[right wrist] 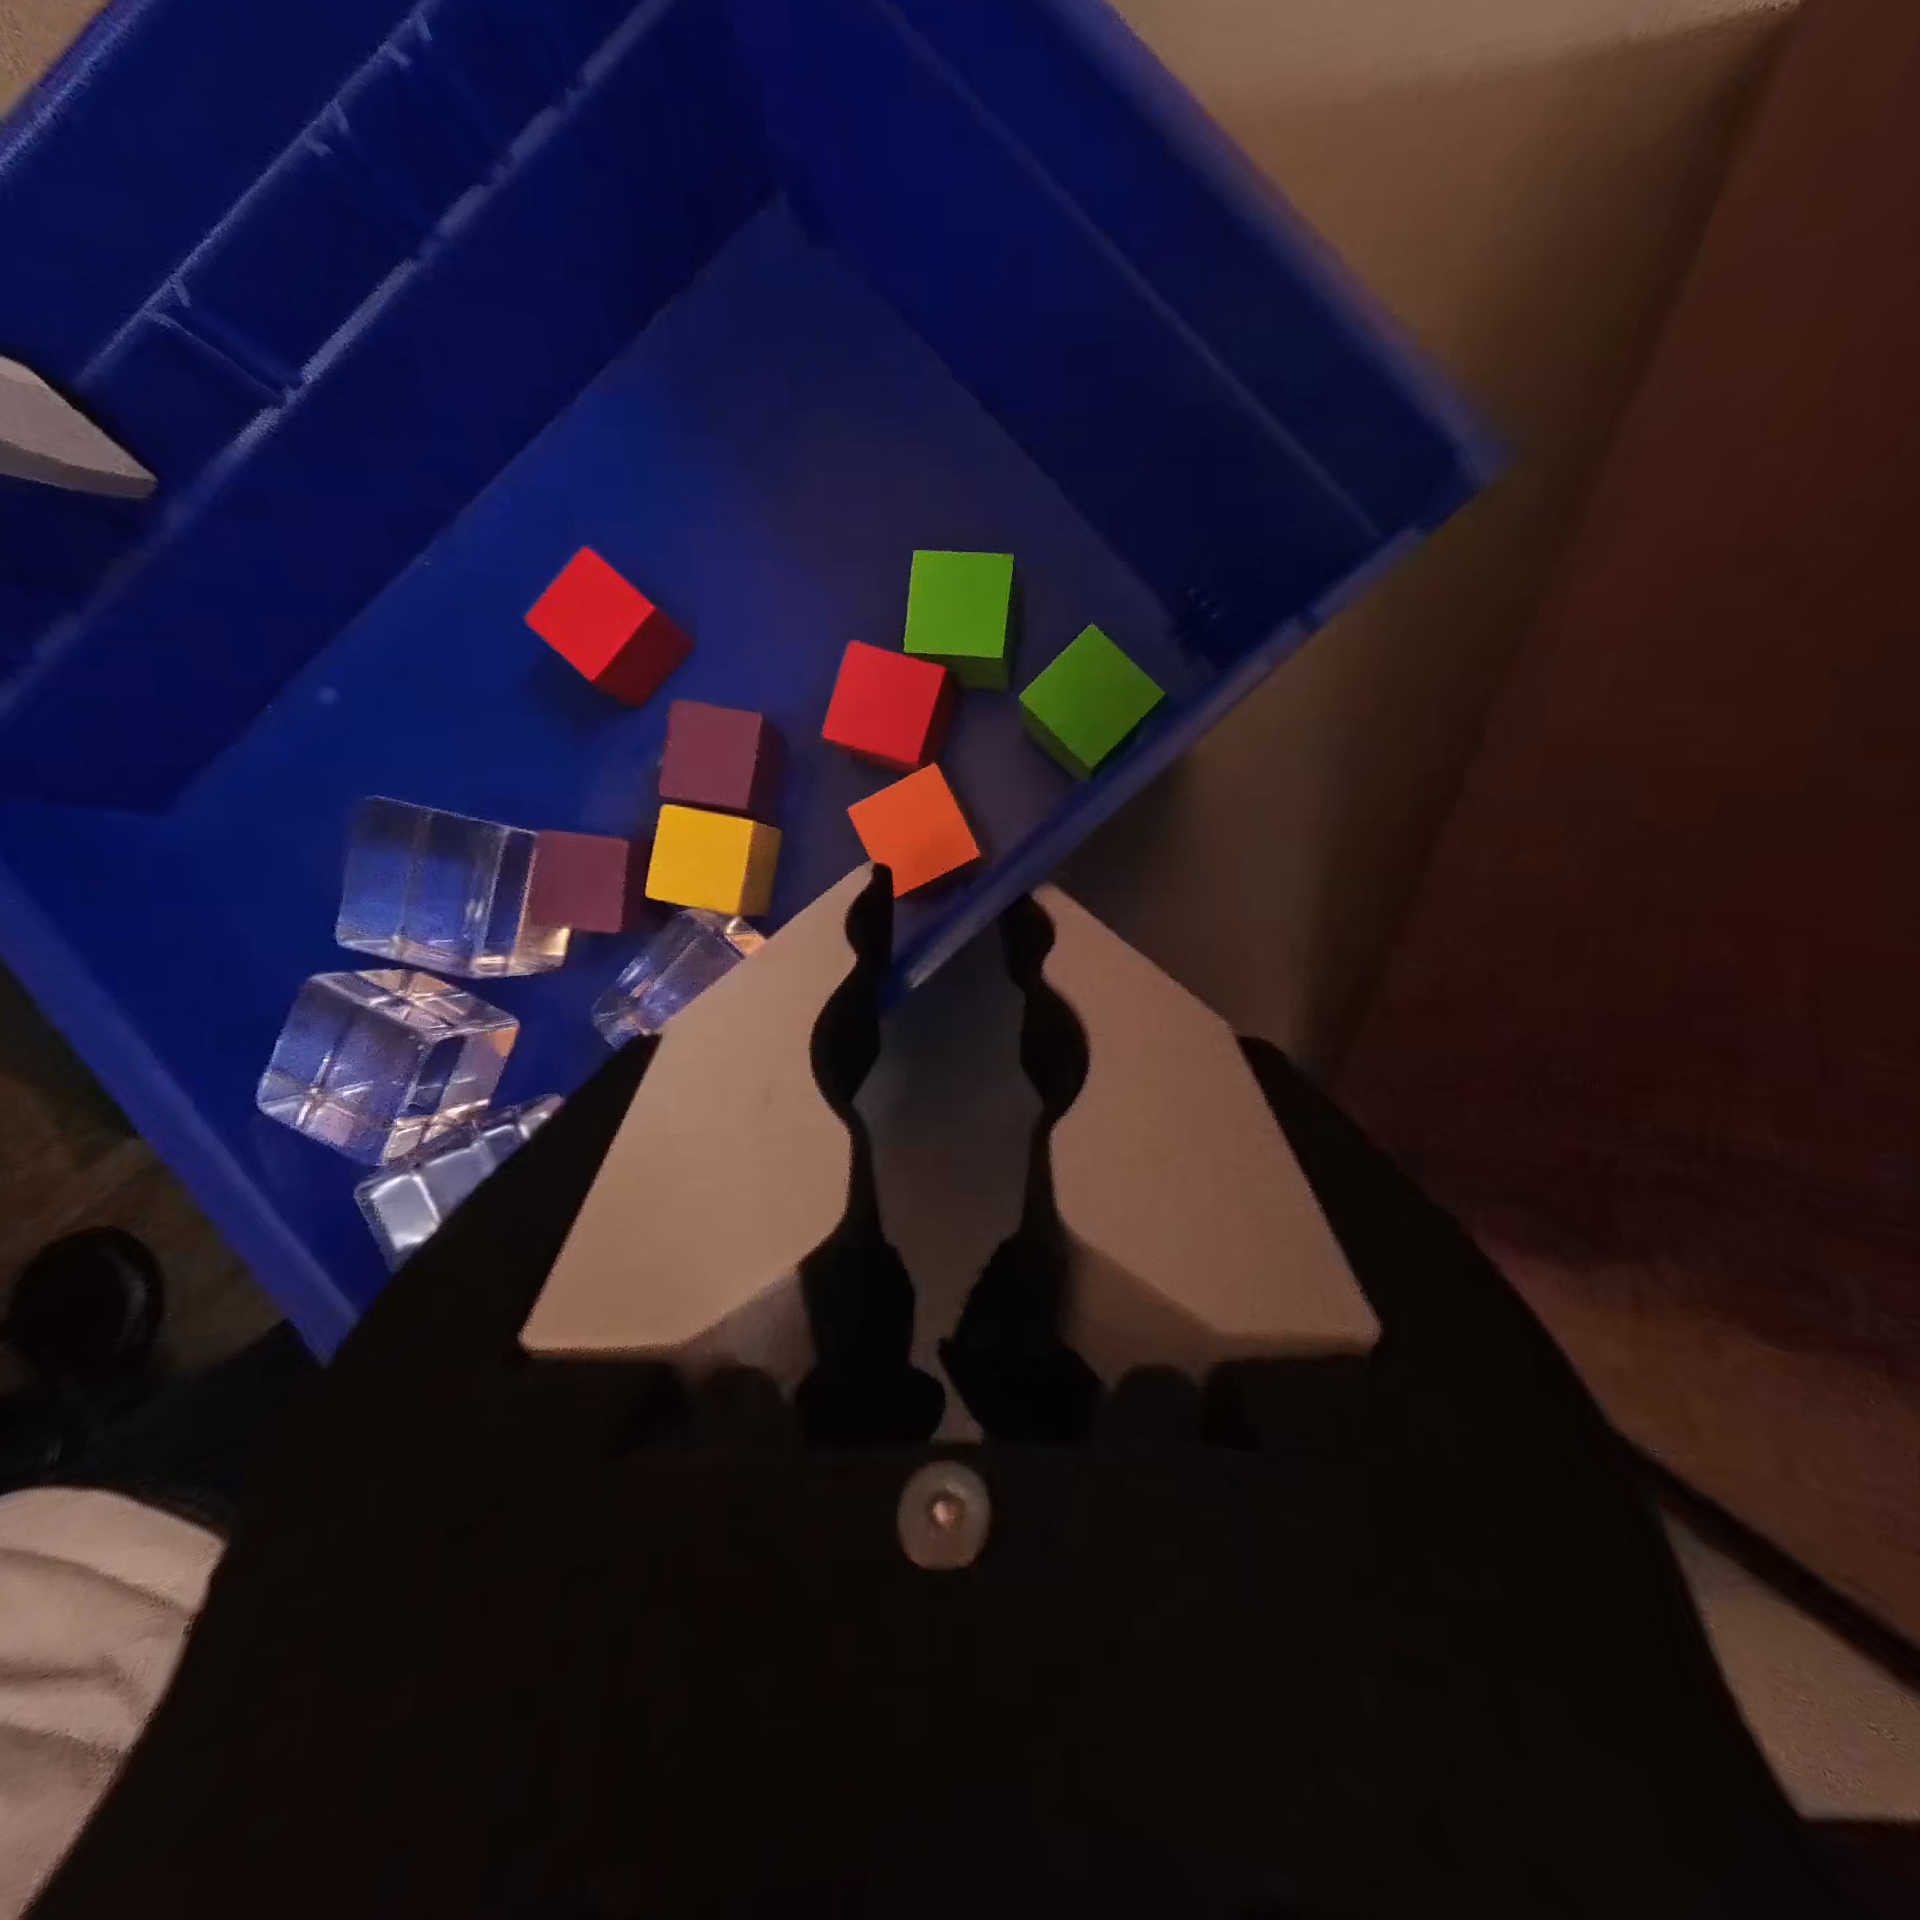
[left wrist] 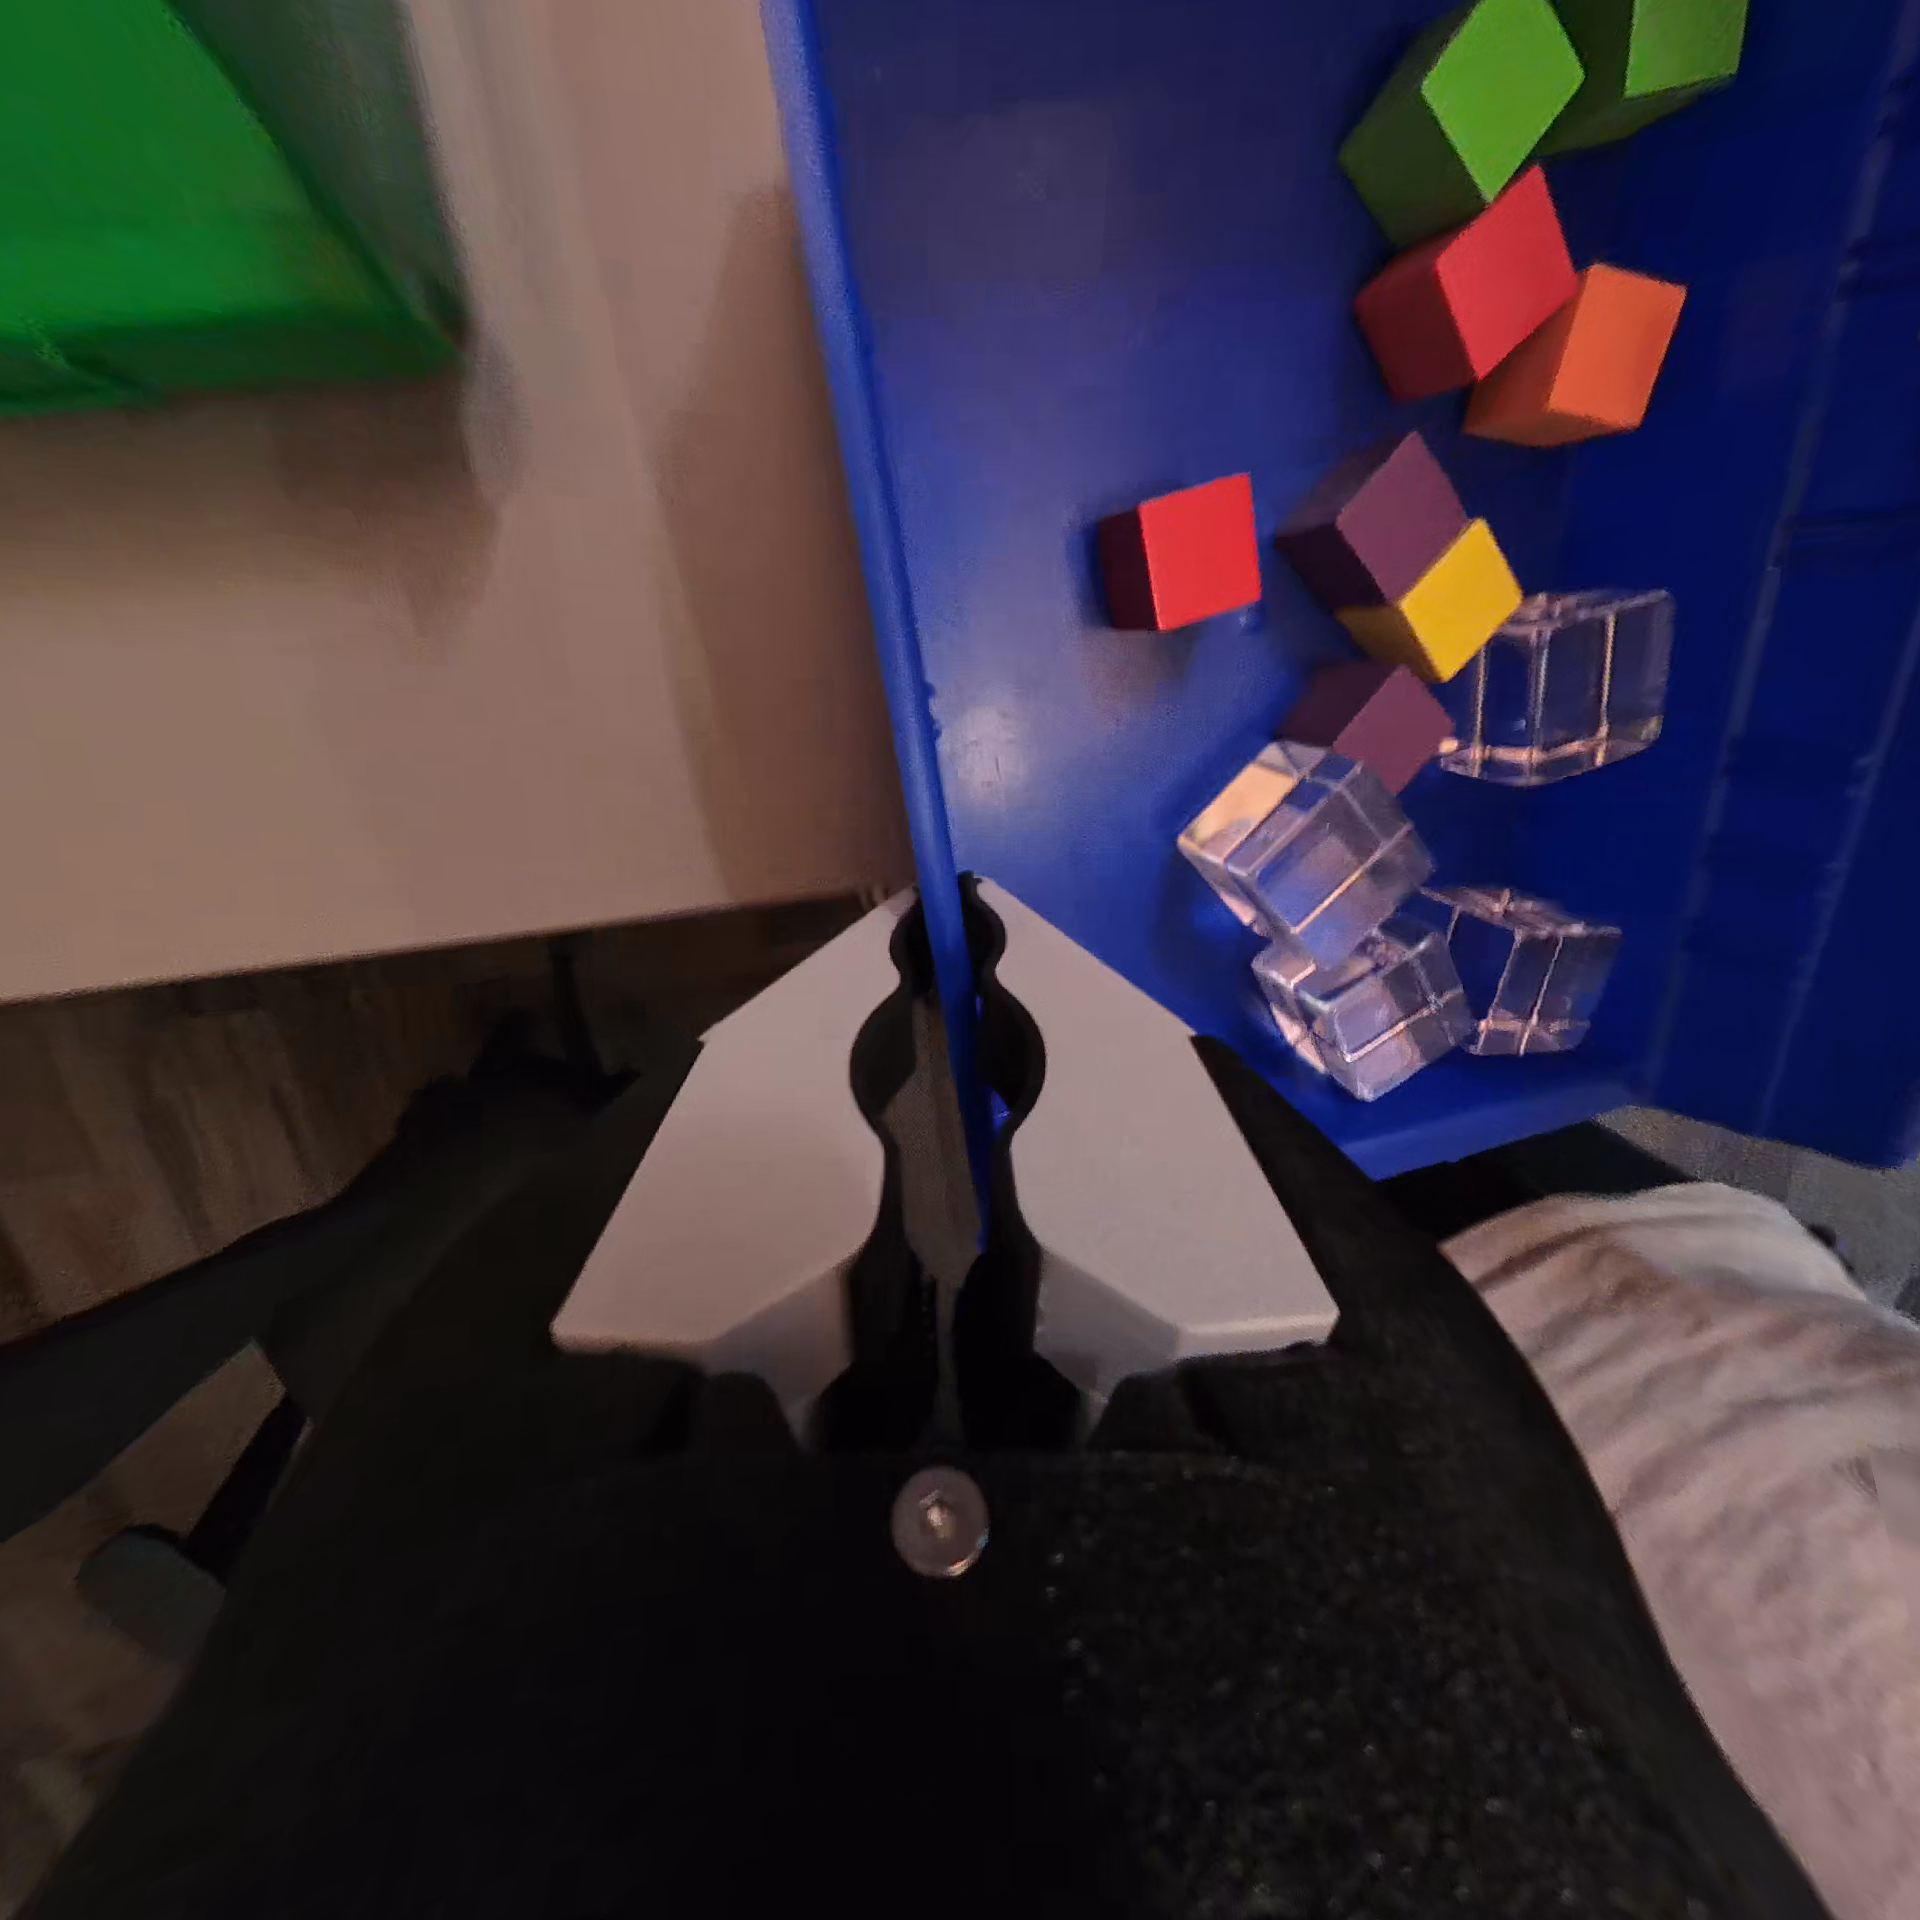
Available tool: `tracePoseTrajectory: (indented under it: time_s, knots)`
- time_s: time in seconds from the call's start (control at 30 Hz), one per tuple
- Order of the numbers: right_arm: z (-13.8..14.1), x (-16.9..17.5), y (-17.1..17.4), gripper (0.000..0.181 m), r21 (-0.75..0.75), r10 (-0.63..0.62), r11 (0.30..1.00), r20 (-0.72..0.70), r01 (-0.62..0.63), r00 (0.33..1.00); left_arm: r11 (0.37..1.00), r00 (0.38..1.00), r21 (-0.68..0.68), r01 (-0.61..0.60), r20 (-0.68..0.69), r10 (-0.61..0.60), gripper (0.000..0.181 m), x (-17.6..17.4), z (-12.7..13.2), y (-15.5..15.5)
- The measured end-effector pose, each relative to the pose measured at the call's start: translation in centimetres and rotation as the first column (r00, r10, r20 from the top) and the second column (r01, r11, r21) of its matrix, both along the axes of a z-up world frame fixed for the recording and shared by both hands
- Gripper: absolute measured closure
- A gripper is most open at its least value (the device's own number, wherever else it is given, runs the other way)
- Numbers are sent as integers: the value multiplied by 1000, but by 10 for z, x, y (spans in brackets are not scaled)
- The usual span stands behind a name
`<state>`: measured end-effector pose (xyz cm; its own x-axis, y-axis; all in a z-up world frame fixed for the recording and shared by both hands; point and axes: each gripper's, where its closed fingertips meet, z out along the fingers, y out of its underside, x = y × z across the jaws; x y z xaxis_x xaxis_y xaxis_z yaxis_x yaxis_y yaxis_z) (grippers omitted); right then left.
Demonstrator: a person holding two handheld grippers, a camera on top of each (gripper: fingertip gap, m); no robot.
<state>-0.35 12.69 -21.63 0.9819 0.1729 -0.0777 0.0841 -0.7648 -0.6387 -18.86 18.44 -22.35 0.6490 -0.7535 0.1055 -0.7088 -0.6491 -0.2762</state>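
Both pairs of fingers straddle walls of the blue bin (right wrist: 1091,312): the left gripper (left wrist: 943,904) is clenched on the thin rim wall, while the right gripper (right wrist: 951,914) sits with one finger inside and one outside the wall, a gap showing between them, so a firm grasp cannot be told. A green bin (left wrist: 208,208) lies well apart on the pale table (left wrist: 468,675). Inside the blue bin lie four clear cubes (right wrist: 436,883), two green cubes (right wrist: 958,613), two red cubes (right wrist: 603,623), two purple cubes (right wrist: 717,753), an orange cube (right wrist: 914,826) and a yellow cube (right wrist: 712,857).
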Motion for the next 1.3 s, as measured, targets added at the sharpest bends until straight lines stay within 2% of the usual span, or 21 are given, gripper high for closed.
tracePoseTrajectory:
  time_s: [0.07,0.13,0.2,0.27,0.3,0.37,0.4,0.47,0.5,0.57,0.67,0.8,0.83,0.87,0.93,1.0,1.1,1.2,1.3]
  knots:
    - [-2,2,20,155,0,-15,1000,52,15,999,1000,999,-19,-23,32,24,176,3,-4,25]
    - [6,0,22,145,44,-51,998,75,48,996,999,997,-40,-27,73,29,176,8,-10,40]
    - [15,-4,10,141,87,-106,991,75,99,992,997,992,-74,-27,120,35,176,12,-19,47]
    - [15,-14,-13,133,78,-157,985,21,155,987,995,975,-95,-18,220,39,173,20,-17,51]
    - [12,-26,-23,131,55,-167,984,-39,169,985,995,963,-100,-1,270,28,170,23,-12,52]
    - [3,-38,-32,131,21,-214,976,-72,216,974,1000,913,-28,6,407,6,147,22,19,69]
    - [0,-42,-29,131,3,-236,972,-67,237,969,998,904,57,-22,427,-5,143,10,34,93]
    - [-3,-50,-17,135,-20,-273,962,-77,272,959,952,926,283,-117,377,1,139,-34,57,174]
    - [-2,-45,-10,139,-20,-305,952,-57,304,951,930,935,337,-145,354,17,135,-55,62,216]
    - [-4,-35,-2,142,-32,-359,933,-7,359,933,945,952,292,-144,302,52,128,-79,50,284]
    - [-8,-36,4,156,-80,-402,913,-8,400,916,983,966,180,33,248,-77,128,-66,23,327]
    - [-14,-41,7,169,-185,-412,895,0,405,911,991,976,-11,132,177,-128,133,-37,-19,349]
    - [-16,-42,9,170,-221,-424,885,-14,411,905,989,978,-41,141,161,-133,161,-32,-28,352]
    - [-17,-41,11,172,-253,-453,865,-20,434,891,987,984,-53,149,105,-142,173,-34,-37,357]
    - [-18,-42,16,174,-302,-462,844,10,443,887,982,983,-68,176,57,-172,175,-38,-39,365]
    - [-19,-46,21,175,-347,-440,833,58,431,896,985,986,-59,160,50,-157,176,-53,-28,385]
    - [-19,-50,46,178,-352,-433,834,60,425,899,982,982,-14,188,-7,-188,177,-99,4,419]
    - [-19,-48,94,181,-318,-461,840,11,440,888,986,986,7,165,13,-165,177,-148,54,450]
    - [-19,-43,153,181,-293,-449,859,-41,419,893,993,984,20,116,132,-118,177,-184,113,465]
